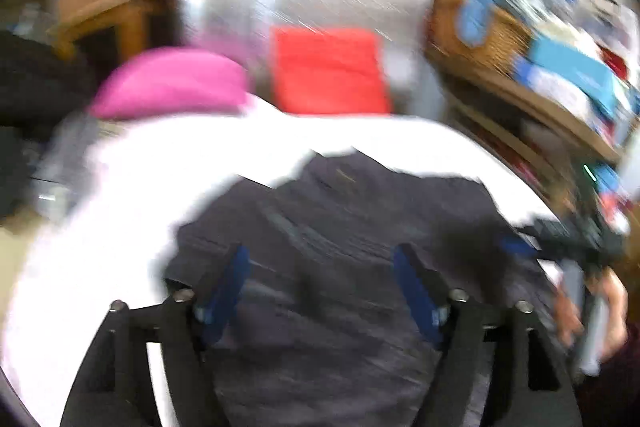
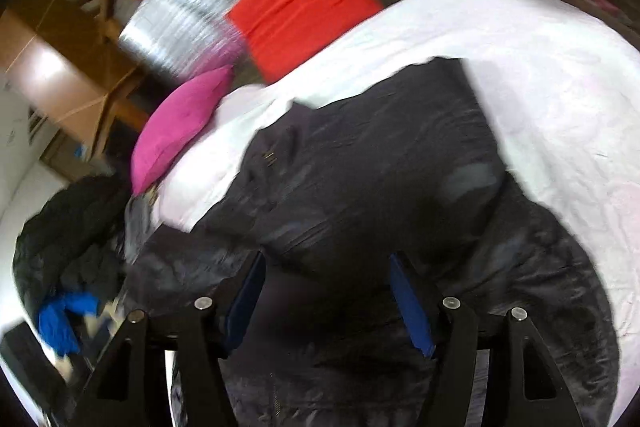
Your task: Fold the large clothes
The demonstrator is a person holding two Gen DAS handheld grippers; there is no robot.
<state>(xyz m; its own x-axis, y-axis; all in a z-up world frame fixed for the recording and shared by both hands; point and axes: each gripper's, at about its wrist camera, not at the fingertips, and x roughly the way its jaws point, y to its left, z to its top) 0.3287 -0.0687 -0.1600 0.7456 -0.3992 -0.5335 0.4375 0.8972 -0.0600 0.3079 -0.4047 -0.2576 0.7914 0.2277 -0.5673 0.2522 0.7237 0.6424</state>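
Both the left gripper (image 1: 320, 291) and right gripper (image 2: 326, 297) hang spread wide, empty, over the dark jacket (image 2: 360, 187) on the white bed (image 2: 560, 87). Blur hides detail, but folding seems barely begun. Next, pinch an edge near 12 o'clock.

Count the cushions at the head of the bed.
2: a pink cushion on the white sheet's far left corner, and an orange-red cushion beside it against the silvery panel. Others may be hidden.

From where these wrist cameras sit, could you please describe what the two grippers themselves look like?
Both look alike. The left gripper and right gripper each have matte black angular arms with triangular cut-outs, round silver pivot bolts, and flat blue pads lining the jaws. No cables or markings show on either.
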